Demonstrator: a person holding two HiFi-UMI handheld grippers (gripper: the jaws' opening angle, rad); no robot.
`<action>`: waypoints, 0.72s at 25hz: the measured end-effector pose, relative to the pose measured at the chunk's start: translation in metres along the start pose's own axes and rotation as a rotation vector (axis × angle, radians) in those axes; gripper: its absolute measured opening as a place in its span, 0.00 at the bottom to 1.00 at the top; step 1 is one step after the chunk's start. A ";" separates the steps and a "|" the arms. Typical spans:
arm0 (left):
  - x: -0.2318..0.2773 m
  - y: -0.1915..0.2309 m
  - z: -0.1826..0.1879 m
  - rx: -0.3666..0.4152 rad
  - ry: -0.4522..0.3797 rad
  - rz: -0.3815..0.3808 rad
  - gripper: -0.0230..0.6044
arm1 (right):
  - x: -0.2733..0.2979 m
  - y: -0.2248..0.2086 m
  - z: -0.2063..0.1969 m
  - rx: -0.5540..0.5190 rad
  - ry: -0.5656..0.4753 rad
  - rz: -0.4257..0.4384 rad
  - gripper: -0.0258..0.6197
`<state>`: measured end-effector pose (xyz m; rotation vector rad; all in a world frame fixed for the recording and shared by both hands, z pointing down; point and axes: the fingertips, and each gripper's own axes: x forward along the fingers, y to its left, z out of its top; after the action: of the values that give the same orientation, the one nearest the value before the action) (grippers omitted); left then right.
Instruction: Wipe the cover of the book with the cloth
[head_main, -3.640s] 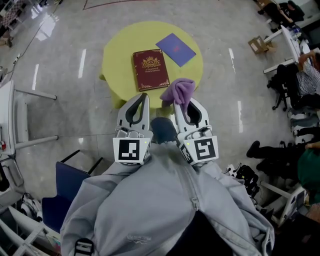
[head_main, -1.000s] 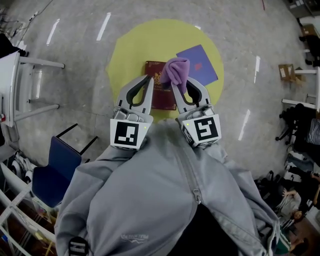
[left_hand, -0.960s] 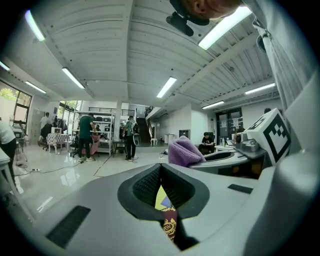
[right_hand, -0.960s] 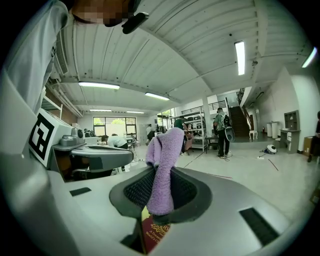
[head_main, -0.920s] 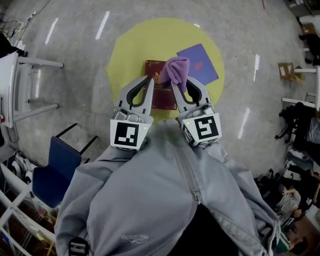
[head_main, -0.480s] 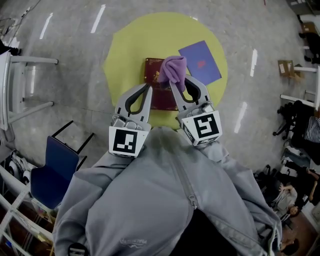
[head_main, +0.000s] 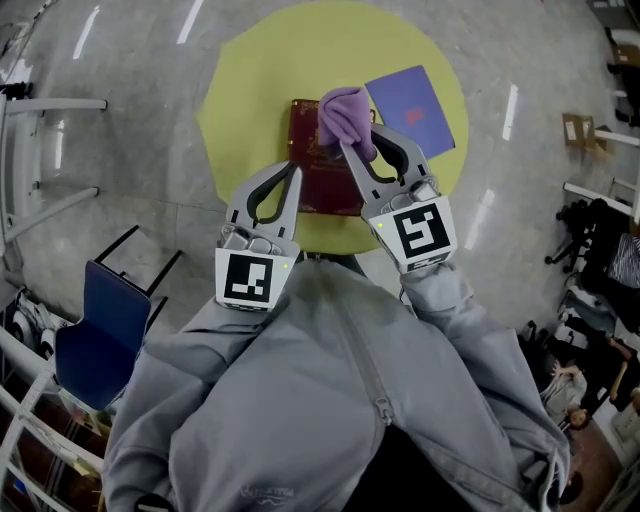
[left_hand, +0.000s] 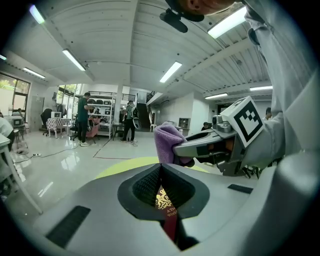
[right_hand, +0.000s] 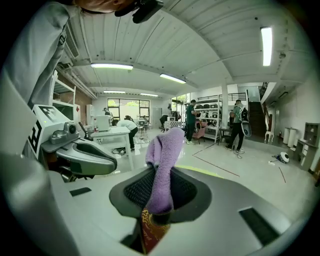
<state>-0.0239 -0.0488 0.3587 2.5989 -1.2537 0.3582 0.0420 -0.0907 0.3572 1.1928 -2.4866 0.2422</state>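
Step in hand, as I read it: approach, wiping not yet started. The right claw (head_main: 352, 148) is clamped on a bunched purple fleece cloth (head_main: 345, 113), which sticks out past the tips with a fold pinched between the jaws (the right gripper view shows this plainly). The cloth hangs over the far end of the dark red hardback book with a gold crest (head_main: 323, 190). Whether it touches the cover I cannot tell.

The book lies flat on the round yellow bench (head_main: 250, 90), with a blue booklet (head_main: 412, 100) just beside it on the right.

The left claw (head_main: 287, 180) has its jaws closed together on nothing. Its own view shows only the gold crest through the gap below them.

Pose: both grey-sleeved arms point forward and away from the body. The right reaches further and angles in towards the book; the left sits over the book's near left edge.

Next move calls for lowering the cloth flat onto the cover and sweeping along it. The left claw could steady the book, which will likely slide on the bench.
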 end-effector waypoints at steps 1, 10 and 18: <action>0.001 0.002 -0.005 -0.001 0.008 0.004 0.07 | 0.004 0.000 -0.004 -0.018 0.020 0.012 0.17; 0.000 0.013 -0.050 -0.020 0.090 0.037 0.07 | 0.038 0.005 -0.036 -0.155 0.224 0.178 0.17; 0.000 0.011 -0.100 -0.042 0.211 0.026 0.07 | 0.064 0.002 -0.062 -0.235 0.400 0.329 0.17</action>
<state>-0.0440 -0.0243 0.4543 2.4372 -1.2092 0.5865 0.0197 -0.1156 0.4395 0.5712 -2.2631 0.2389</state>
